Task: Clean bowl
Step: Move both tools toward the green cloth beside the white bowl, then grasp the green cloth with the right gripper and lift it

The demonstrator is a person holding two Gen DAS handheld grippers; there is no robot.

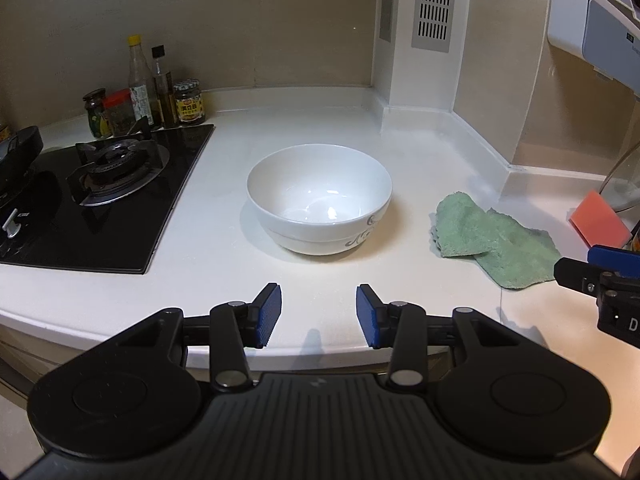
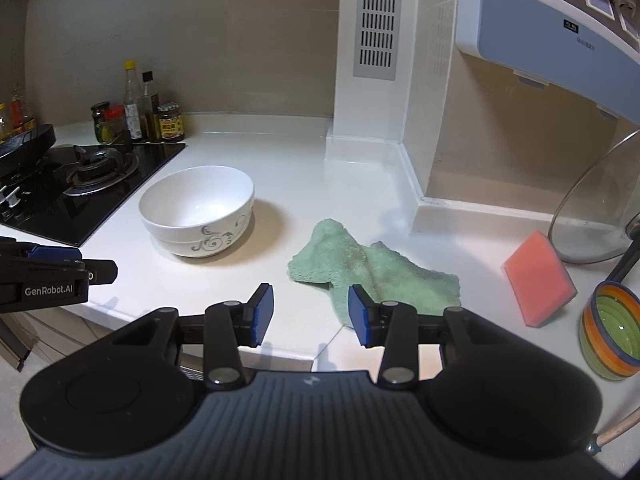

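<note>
A white bowl (image 1: 319, 198) with a grey swirl pattern stands upright and empty on the white counter; it also shows in the right wrist view (image 2: 197, 210). A crumpled green cloth (image 1: 494, 236) lies to its right, also in the right wrist view (image 2: 372, 268). My left gripper (image 1: 319, 316) is open and empty, near the counter's front edge, short of the bowl. My right gripper (image 2: 311, 314) is open and empty, just short of the cloth's near edge. Each gripper shows at the edge of the other's view.
A black gas hob (image 1: 108, 188) with a burner lies left of the bowl, with sauce bottles and jars (image 1: 160, 96) behind it. An orange sponge (image 2: 538, 282), a glass lid (image 2: 592, 216) and a striped small bowl (image 2: 612, 332) stand right. A white pillar (image 2: 372, 80) rises behind.
</note>
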